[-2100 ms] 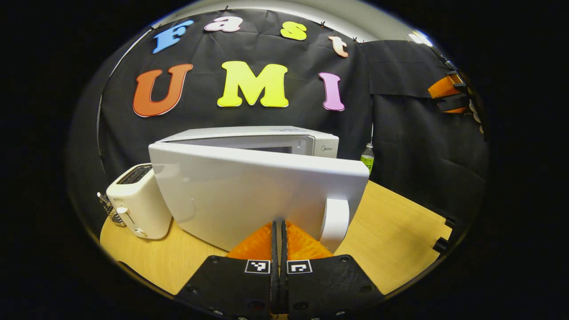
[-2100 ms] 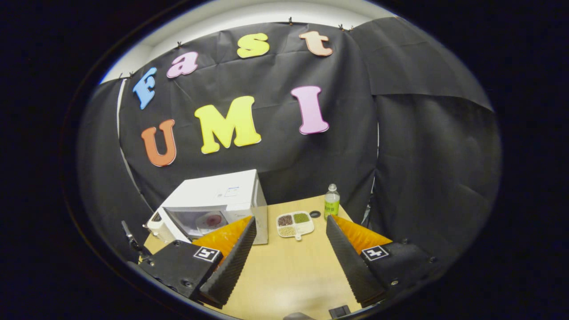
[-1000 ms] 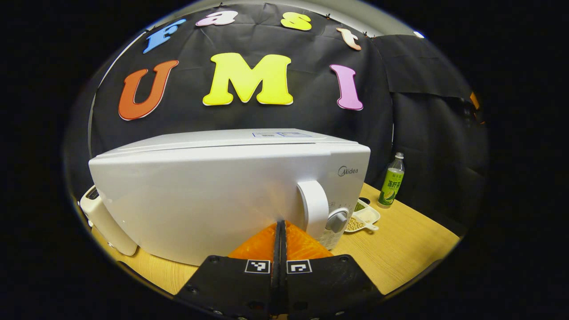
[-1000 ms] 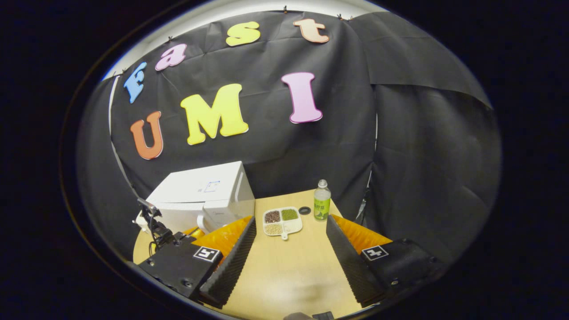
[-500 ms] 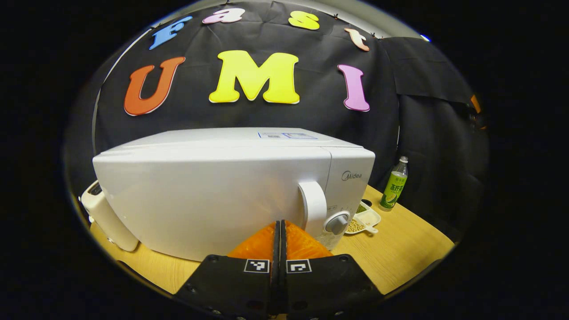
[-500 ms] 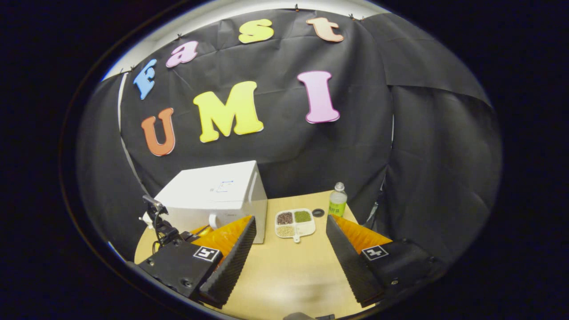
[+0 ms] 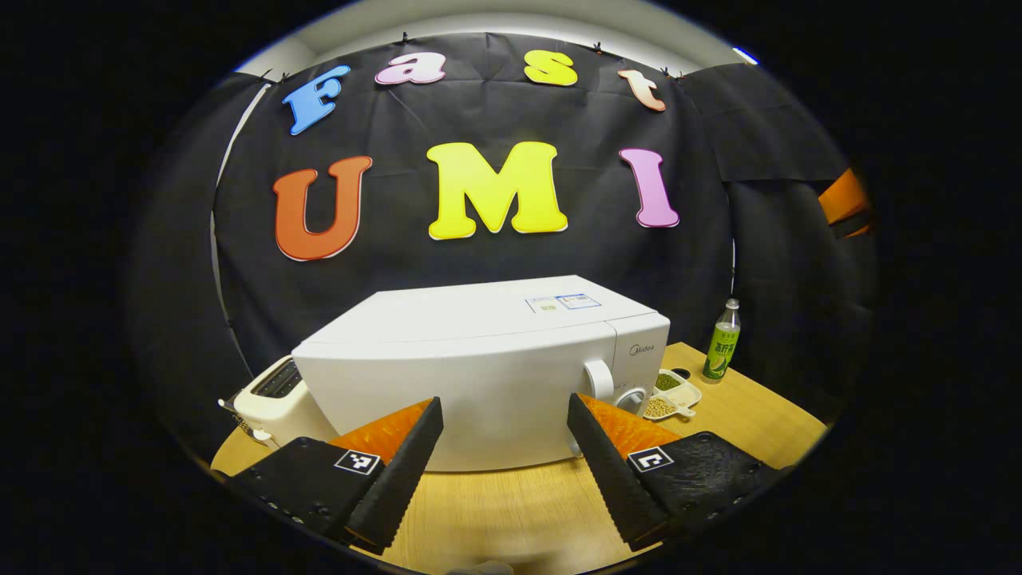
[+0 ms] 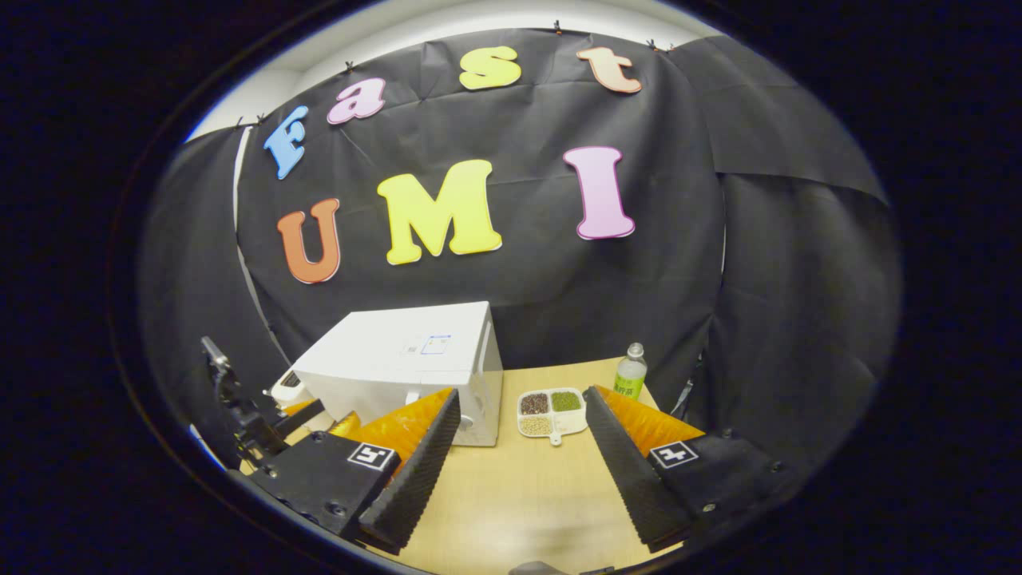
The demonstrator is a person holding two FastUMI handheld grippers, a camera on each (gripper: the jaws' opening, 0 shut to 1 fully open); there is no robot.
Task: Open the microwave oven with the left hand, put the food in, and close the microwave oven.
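The white microwave [image 7: 479,375] stands on the wooden table [image 7: 742,423] with its door shut, so its inside is hidden. Its curved white handle [image 7: 597,379] and a grey knob [image 7: 632,399] sit at the door's right end. My left gripper [image 7: 503,403] is open a short way in front of the door and touches nothing. My right gripper [image 8: 521,395] is open too, held high and farther back over the table. From there the microwave [image 8: 407,359] lies ahead to the left, and the left gripper's body [image 8: 239,415] shows at the far left.
A white toaster [image 7: 271,391] stands left of the microwave. A white divided tray of beans [image 8: 549,411] and a green-labelled bottle [image 8: 631,375] sit to its right, near the back wall. Bare tabletop [image 8: 511,487] stretches in front of the tray.
The shut left gripper pushed the half-open door closed, then drew back from the microwave and opened. The right gripper stayed open and shifted only slightly.
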